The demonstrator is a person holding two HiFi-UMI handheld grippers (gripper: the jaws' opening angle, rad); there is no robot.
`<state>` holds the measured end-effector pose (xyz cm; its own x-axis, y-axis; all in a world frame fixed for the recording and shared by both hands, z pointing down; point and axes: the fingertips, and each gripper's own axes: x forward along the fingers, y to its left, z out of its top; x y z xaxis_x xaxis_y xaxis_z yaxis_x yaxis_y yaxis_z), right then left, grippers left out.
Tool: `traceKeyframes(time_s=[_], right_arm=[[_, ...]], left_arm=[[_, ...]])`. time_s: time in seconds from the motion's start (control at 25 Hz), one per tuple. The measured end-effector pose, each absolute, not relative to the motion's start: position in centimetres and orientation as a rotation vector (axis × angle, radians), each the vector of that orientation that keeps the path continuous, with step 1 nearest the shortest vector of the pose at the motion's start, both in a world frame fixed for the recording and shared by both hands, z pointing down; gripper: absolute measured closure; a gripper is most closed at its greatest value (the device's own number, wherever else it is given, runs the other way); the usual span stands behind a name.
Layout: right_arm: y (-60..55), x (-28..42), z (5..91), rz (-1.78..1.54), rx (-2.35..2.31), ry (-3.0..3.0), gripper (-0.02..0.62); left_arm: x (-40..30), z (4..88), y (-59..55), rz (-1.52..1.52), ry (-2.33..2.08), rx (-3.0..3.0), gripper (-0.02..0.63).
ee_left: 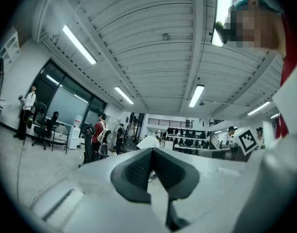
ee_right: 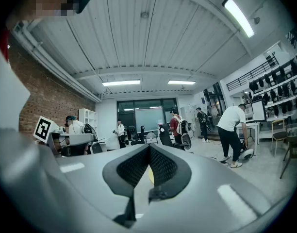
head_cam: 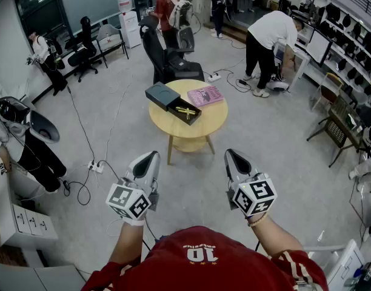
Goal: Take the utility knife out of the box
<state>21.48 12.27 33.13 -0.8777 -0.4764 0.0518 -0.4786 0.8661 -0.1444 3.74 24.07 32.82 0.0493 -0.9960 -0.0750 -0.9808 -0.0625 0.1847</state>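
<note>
The jaws of my left gripper (ee_left: 152, 153) are pressed fully together, with nothing between the ribbed black pads. The right gripper (ee_right: 149, 149) is the same: jaws clenched and empty. Both grippers point level, out into the room and not down at any object.

In the head view I hold them side by side in front of my body. They are apart from each other, and each has its marker cube (head_cam: 130, 202) close to my hand. Under them there is only the grey floor (head_cam: 282, 138), with a white power strip (head_cam: 96, 167) and its cables to my left.

The utility knife (head_cam: 187, 111) is well apart from both grippers. It is yellow and lies inside the open part of the black box (head_cam: 164, 96). The box rests on the round wooden table (head_cam: 173, 129) ahead of me. A pink book (head_cam: 205, 96) lies just beside the box on the same table top, on its right side.

Behind the table there is a black office chair (head_cam: 167, 59). To the right of it, a person in a white shirt (head_cam: 267, 38) bends over near a desk. Farther back, a person with a backpack (head_cam: 171, 8) stands facing away from me.
</note>
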Motion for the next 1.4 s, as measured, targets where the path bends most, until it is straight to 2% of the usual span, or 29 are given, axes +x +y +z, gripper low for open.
traceKeyframes(time_s=[1.4], right_arm=[[16.3, 15.8, 34.3, 0.215, 0.787, -3.010, 0.594]], left_arm=[[-1.5, 35.1, 24.6, -0.347, -1.930, 2.302, 0.607]])
